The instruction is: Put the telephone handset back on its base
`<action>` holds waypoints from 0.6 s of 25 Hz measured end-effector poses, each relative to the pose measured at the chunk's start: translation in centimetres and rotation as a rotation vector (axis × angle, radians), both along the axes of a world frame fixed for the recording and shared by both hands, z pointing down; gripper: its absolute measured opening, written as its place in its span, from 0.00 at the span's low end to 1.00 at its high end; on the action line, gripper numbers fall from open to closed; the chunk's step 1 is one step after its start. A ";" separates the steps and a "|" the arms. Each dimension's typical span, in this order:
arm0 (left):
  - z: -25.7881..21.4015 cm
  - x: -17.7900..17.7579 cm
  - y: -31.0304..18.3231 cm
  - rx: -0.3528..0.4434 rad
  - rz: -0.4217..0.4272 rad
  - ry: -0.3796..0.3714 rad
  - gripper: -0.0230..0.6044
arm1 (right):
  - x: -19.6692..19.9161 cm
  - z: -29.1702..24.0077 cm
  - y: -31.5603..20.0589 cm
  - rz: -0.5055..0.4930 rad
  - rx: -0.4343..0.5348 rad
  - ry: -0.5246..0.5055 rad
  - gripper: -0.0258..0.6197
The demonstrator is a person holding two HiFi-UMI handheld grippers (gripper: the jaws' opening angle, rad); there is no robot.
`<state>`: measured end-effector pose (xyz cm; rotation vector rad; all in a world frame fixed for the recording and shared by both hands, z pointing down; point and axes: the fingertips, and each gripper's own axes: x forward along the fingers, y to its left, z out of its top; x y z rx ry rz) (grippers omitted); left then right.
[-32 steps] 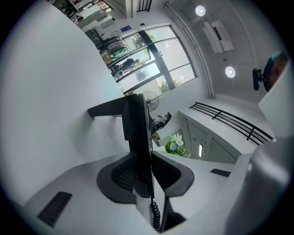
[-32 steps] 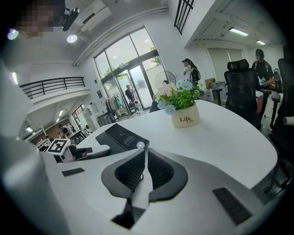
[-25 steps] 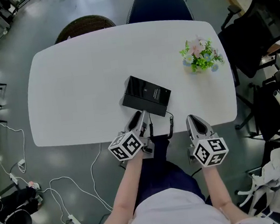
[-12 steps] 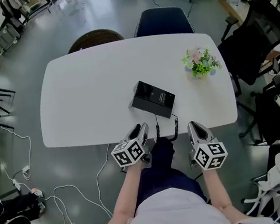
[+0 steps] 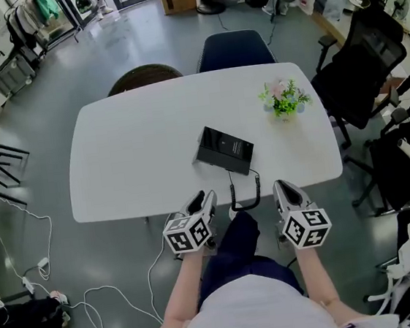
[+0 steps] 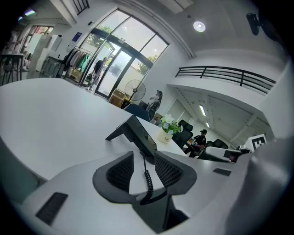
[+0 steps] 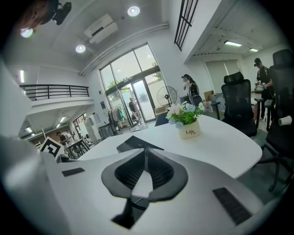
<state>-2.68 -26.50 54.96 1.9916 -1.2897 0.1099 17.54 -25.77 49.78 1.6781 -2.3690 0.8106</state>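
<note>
The black telephone base [image 5: 224, 150] lies near the front edge of the white table [image 5: 130, 153]; I cannot make out a separate handset on it. Its coiled cord [image 5: 244, 195] hangs in a loop over the table edge between my two grippers. My left gripper [image 5: 203, 196] hovers just off the edge, left of the cord, jaws slightly apart with nothing in them. In the left gripper view the base [image 6: 138, 135] and cord [image 6: 147, 176] show through that gap. Right of the cord, my right gripper [image 5: 281, 185] is shut and empty, with the base [image 7: 138, 143] ahead.
A small pot of flowers [image 5: 283, 99] stands at the table's far right. A blue chair [image 5: 235, 49] and a brown round seat [image 5: 143, 77] sit behind the table, black office chairs [image 5: 360, 68] to the right. Cables [image 5: 44, 237] trail on the floor at left.
Both grippers have drawn back from the table; the left one no longer reaches the phone's near edge. The table and phone now sit farther away in the head view.
</note>
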 end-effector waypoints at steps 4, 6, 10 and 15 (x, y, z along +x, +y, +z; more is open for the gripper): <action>-2.8 -0.2 0.6 0.095 0.046 -0.068 0.25 | -0.2 -1.3 0.5 0.004 0.037 0.001 0.10; -4.2 -0.2 0.7 0.149 0.065 -0.118 0.25 | -0.3 -2.0 0.6 -0.001 0.058 0.008 0.10; -6.5 0.3 0.6 0.252 0.114 -0.211 0.25 | -0.4 -3.3 0.3 -0.008 0.096 0.008 0.10; -9.0 0.9 0.2 0.336 0.148 -0.231 0.23 | -0.4 -4.7 0.0 -0.006 0.130 -0.011 0.10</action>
